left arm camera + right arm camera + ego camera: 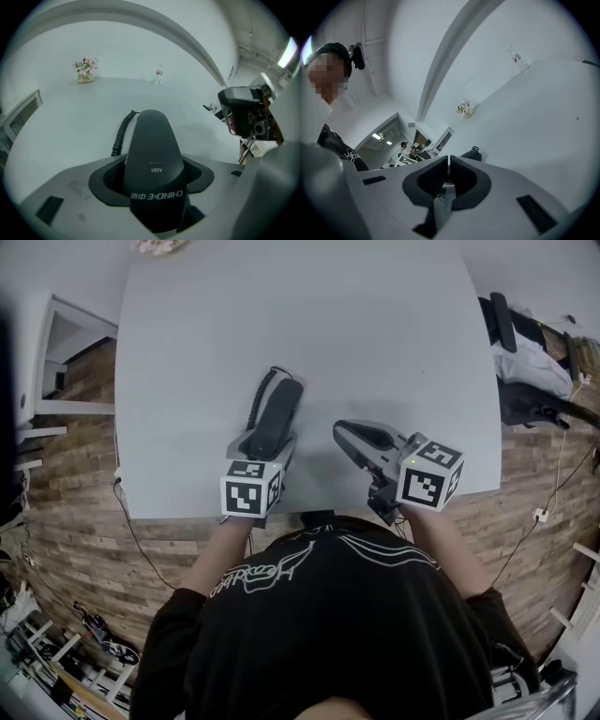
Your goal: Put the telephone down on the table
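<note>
big pale table (309,324) fills the view, with a person in a black top standing at its near edge. both grippers sit just inside that edge, near each other but apart.

left gripper (265,448): jaws spread around the black telephone handset (277,413) and clamped on its sides. handset points away from the person, low over the near-middle of the table; can't tell if it touches the surface. its coiled cord (121,133) trails off the far end on the left.

right gripper (347,432): jaws pressed together, nothing between them, angled toward the handset.

containers: small flower pot (85,71) with a bunch of flowers in it at the far edge, and a small bottle (159,75) to its right, contents not readable. a wide stretch of tabletop lies between them and the handset.
</note>
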Motion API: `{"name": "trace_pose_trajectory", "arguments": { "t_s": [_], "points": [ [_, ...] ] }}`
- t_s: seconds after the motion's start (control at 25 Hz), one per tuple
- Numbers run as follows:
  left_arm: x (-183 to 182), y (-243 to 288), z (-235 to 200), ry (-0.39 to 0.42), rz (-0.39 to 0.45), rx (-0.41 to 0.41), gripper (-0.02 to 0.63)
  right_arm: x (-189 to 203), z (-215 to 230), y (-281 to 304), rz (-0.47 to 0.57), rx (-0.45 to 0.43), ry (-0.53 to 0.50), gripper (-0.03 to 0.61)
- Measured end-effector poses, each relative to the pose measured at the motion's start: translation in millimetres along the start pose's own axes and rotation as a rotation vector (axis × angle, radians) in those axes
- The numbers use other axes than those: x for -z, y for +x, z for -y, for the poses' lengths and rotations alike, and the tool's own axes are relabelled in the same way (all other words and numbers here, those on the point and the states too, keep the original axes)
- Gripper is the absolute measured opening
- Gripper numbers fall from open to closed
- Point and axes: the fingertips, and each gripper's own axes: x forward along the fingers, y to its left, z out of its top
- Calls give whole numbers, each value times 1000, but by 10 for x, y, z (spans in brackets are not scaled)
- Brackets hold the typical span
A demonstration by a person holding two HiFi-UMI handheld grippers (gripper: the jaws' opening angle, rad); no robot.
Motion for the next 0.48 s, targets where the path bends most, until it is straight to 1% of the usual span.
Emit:
{"name": "trace_pose_trajectory", "arguments": {
  "t_s": [0.08,0.2,0.32,0.48],
  "points": [
    [27,33,14,34,-24,-33,284,-9,0,-19,3,-2,2,41],
    [43,68,19,69,-35,-62,284,-21,19,-47,5,-2,3,41],
    [90,109,32,127,-52,-97,284,0,61,-74,4,2,14,41],
    [99,121,39,137,-59,-105,284,56,91,-69,-15,0,25,41]
  ]
}}
